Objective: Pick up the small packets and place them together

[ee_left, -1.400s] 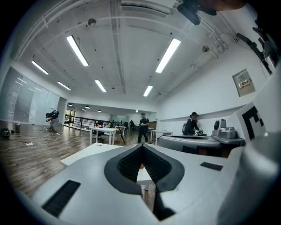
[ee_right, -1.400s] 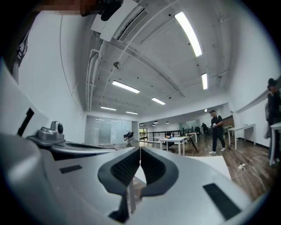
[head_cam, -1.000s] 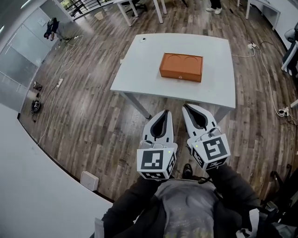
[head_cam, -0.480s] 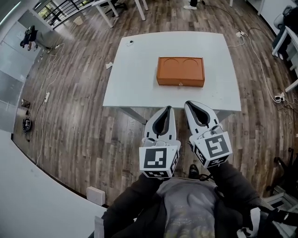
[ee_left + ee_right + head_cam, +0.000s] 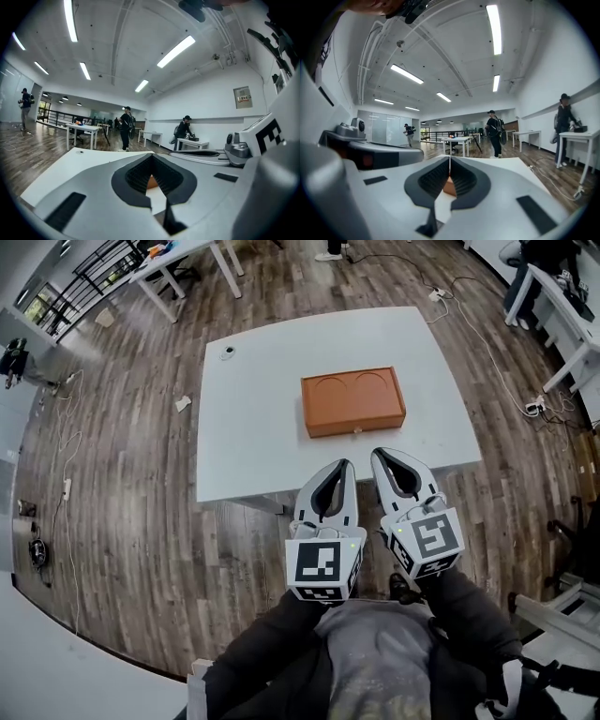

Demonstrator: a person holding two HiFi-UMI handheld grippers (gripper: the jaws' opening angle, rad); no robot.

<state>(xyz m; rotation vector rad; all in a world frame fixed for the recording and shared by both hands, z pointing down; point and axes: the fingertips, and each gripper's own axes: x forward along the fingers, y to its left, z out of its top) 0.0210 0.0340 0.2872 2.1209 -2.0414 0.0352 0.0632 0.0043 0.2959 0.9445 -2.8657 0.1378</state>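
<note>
Head view, looking steeply down: a white bench (image 5: 253,427) stands on a wood-plank floor (image 5: 122,502). An orange box (image 5: 353,401) with two round recesses in its top lies on the bench, right of centre and towards the near edge. A small round object (image 5: 228,352) sits well apart from it, near the bench's upper-left corner. The small packets cannot be made out in any view. At lower centre the left claw (image 5: 345,465) and the right claw (image 5: 377,454) are held side by side, their tips over the bench's near edge, just below the box and apart from it. In the left gripper view the left claw (image 5: 151,157) has its jaws together with nothing between them. The right gripper view shows the right claw (image 5: 450,159) likewise closed and empty. The orange box shows through the gap behind each pair of jaws.
</note>
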